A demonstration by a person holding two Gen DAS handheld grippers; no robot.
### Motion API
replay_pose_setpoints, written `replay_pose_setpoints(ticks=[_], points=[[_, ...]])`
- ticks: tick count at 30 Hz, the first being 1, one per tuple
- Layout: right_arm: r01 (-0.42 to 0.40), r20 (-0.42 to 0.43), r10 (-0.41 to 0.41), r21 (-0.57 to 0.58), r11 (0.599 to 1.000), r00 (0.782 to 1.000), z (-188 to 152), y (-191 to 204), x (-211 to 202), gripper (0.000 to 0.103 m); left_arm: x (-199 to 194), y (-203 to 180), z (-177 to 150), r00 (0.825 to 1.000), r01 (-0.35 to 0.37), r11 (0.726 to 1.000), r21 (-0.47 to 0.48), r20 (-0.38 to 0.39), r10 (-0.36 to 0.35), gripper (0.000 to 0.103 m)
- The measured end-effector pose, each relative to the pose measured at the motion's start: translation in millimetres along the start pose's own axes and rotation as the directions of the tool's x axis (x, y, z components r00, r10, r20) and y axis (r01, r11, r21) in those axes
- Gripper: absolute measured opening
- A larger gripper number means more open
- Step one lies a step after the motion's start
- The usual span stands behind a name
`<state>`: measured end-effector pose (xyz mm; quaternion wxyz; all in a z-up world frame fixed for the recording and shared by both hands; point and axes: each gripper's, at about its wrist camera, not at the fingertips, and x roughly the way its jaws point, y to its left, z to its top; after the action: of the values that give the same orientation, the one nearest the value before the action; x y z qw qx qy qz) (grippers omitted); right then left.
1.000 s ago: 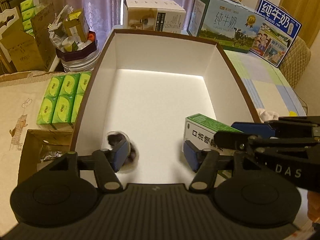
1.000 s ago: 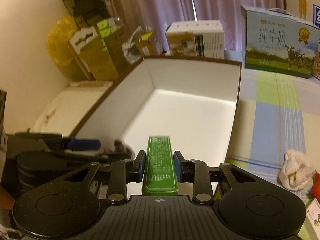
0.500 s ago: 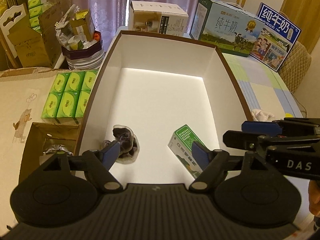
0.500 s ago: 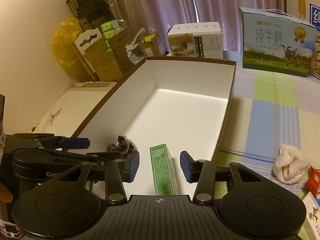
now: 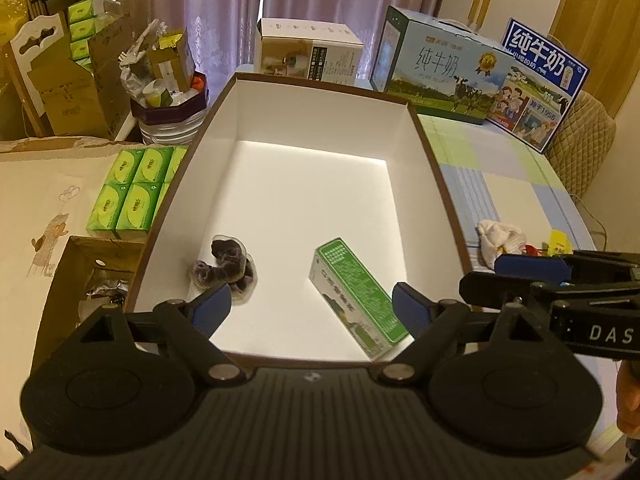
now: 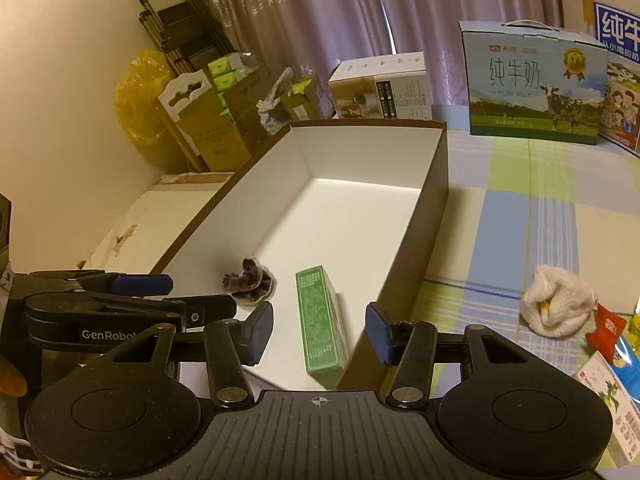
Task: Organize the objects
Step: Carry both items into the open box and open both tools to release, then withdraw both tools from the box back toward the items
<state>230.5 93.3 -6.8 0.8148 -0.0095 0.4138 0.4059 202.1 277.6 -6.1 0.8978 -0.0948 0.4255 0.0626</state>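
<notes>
From the left wrist view, the left tool (image 5: 310, 310) hangs over the near end of the big white-lined box (image 5: 436, 184) with its blue-padded fingers wide apart and nothing between them; inside the box, near the front, lie a dark crumpled wrapped item (image 5: 226, 266) on the left and a green carton (image 5: 358, 298) lying flat and slanted on the right, the two well apart. The right tool (image 5: 532, 276) shows at the right edge, outside the box wall, near a white cloth bundle (image 5: 500, 236) on the checked worktop (image 5: 500, 168). Green tissue packs (image 5: 130, 194) sit just left of the box, and milk cartons (image 5: 444, 64) stand behind it. From the right wrist view, the right tool (image 6: 318, 330) is spread wide and grips nothing, straddling the box's right wall (image 6: 424, 216) near its front corner; the green carton (image 6: 320, 322) rests on the box floor just ahead of it, the dark item (image 6: 250, 286) to its left. The left tool (image 6: 140, 294) reaches in from the left, and the white bundle (image 6: 556, 306) lies on the worktop (image 6: 520, 208) to the right
</notes>
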Motion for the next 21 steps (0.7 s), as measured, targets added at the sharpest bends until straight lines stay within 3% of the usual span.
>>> replay_pose_setpoints(ticks=[11,21], points=[[-0.036,-0.012,0.036,-0.005,0.999,0.999,-23.8,-31.2,-44.8,0.049,-22.8,-46.1,-18.0,1.000,0.004,1.000,-0.019,0.011,-0.004,0.085],[-0.021,-0.022,0.022,0.005,1.000,1.000,-47.4,-78.8,-90.8,0.049,-29.5,-114.0,-31.4,0.999,0.037,0.999,0.001,0.018,-0.037,0.085]])
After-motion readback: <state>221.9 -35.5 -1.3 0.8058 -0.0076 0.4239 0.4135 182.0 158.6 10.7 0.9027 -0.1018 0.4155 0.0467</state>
